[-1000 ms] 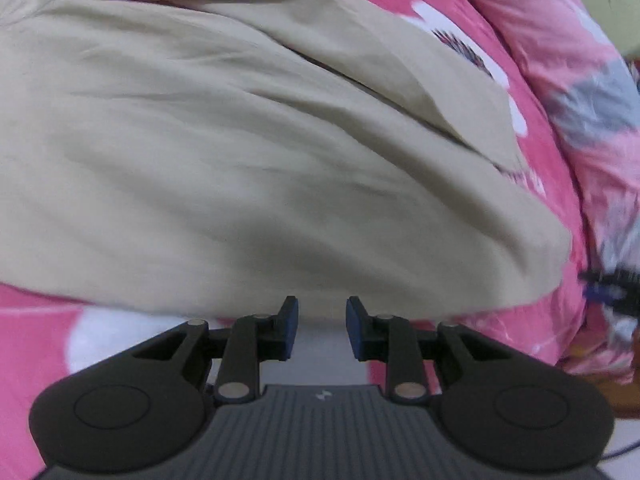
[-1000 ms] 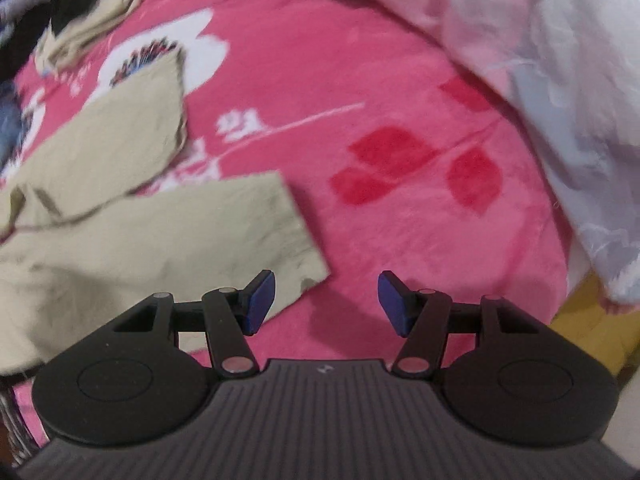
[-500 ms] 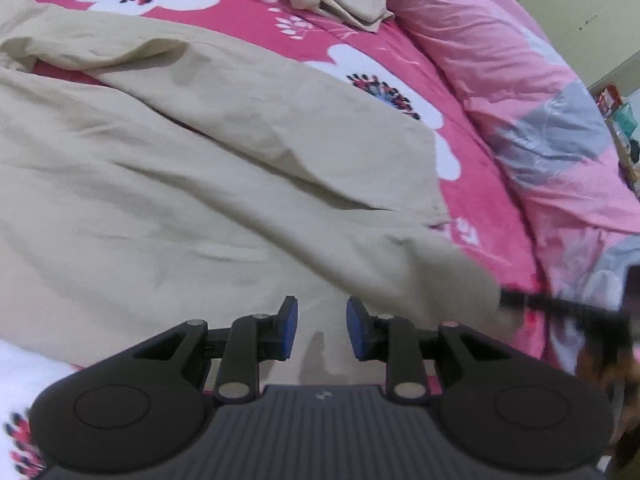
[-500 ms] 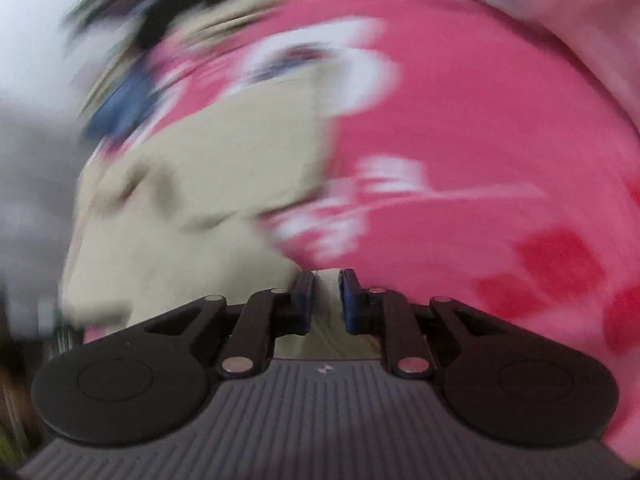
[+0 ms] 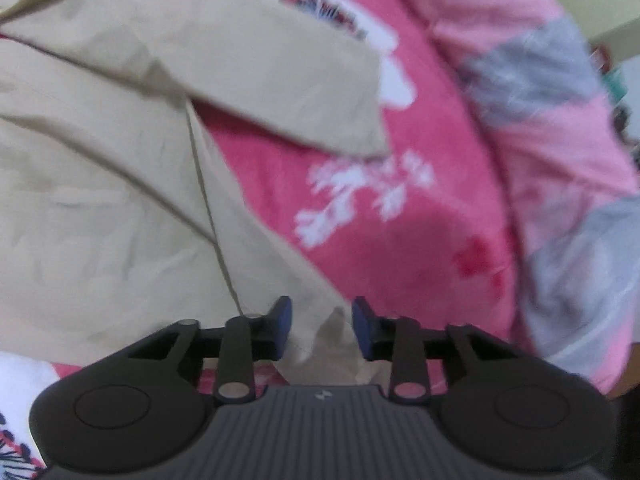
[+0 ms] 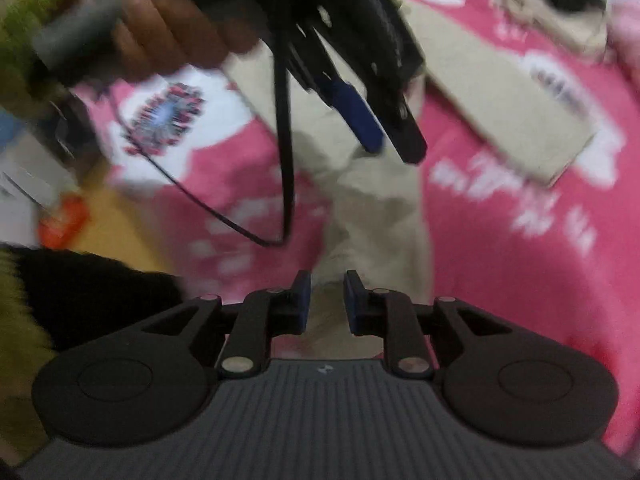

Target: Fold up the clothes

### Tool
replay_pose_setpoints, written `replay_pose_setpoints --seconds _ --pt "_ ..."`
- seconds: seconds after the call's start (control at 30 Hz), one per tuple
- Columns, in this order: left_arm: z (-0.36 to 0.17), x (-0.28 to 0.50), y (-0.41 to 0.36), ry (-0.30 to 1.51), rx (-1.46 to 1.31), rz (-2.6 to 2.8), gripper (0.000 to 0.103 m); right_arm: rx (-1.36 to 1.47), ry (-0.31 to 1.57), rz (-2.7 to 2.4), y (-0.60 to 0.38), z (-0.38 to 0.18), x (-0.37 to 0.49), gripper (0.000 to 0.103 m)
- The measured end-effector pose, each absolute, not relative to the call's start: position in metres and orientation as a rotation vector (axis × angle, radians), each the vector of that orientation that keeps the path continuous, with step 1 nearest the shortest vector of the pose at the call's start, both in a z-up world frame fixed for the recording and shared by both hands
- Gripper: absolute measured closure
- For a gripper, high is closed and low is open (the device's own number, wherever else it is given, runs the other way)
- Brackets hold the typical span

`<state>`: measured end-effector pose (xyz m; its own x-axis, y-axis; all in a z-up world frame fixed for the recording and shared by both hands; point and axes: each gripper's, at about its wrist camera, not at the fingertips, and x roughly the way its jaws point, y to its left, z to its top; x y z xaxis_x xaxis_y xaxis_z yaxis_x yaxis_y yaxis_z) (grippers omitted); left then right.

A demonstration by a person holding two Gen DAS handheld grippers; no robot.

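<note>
Beige trousers (image 5: pixel 100 200) lie spread on a pink flowered bed cover (image 5: pixel 400 260). A bunched edge of one leg fills the narrow gap of my left gripper (image 5: pixel 322 328), which is shut on it. In the right wrist view the same leg (image 6: pixel 376 208) runs as a strip from the left gripper (image 6: pixel 392 144) down to my right gripper (image 6: pixel 327 300). The right gripper's pads hold the cloth and its jaws are opening slightly. The other leg (image 6: pixel 512 100) lies flat to the right.
A pink and grey quilt (image 5: pixel 560 120) is heaped along the right. A person's hand (image 6: pixel 168 32) grips the left gripper's handle, and a black cable (image 6: pixel 284 140) hangs from it. Another beige garment (image 6: pixel 560 12) lies at the far end. An orange object (image 6: pixel 64 220) sits off the bed's left.
My right gripper went from open over the bare cover to shut on the trouser leg's end, rolling round to face the left gripper. The left gripper travelled along the trousers towards that leg's end.
</note>
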<state>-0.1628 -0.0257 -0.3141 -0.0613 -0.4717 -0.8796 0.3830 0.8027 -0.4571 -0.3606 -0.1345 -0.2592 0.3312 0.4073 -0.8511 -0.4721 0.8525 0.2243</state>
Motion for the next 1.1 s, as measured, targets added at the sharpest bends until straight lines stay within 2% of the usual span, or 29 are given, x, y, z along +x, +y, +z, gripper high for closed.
replay_pose_setpoints --seconds 0.13,0.33,0.47,0.6,0.63,0.7,0.77,0.87,1.1 --pt "-0.318 -0.166 -0.019 1.471 -0.053 -0.659 0.083 0.181 1.11 0.468 -0.182 -0.253 -0.36 0.079" --pt "-0.311 -0.167 0.001 1.469 -0.118 -0.618 0.083 0.626 1.11 0.31 -0.238 -0.279 -0.334 0.072" --pt "-0.312 -0.171 0.007 1.465 -0.131 -0.601 0.083 0.708 1.163 0.282 -0.223 -0.309 -0.326 0.062" --pt "-0.311 -0.179 0.015 1.454 -0.163 -0.583 0.082 0.739 1.189 0.256 -0.208 -0.326 -0.324 0.061" --pt "-0.311 -0.182 0.017 1.449 -0.173 -0.577 0.082 0.736 1.192 0.26 -0.204 -0.328 -0.323 0.062" --pt "-0.309 -0.187 0.023 1.437 -0.196 -0.566 0.082 0.701 1.203 0.265 -0.194 -0.33 -0.321 0.071" --pt "-0.305 -0.191 0.03 1.421 -0.222 -0.556 0.081 0.621 1.23 0.263 -0.185 -0.33 -0.319 0.095" --pt "-0.302 -0.195 0.041 1.409 -0.235 -0.533 0.08 0.558 1.214 0.269 -0.185 -0.321 -0.318 0.1" --pt "-0.302 -0.198 0.074 1.371 -0.223 -0.463 0.079 0.323 1.008 0.094 -0.263 -0.254 -0.295 0.101"
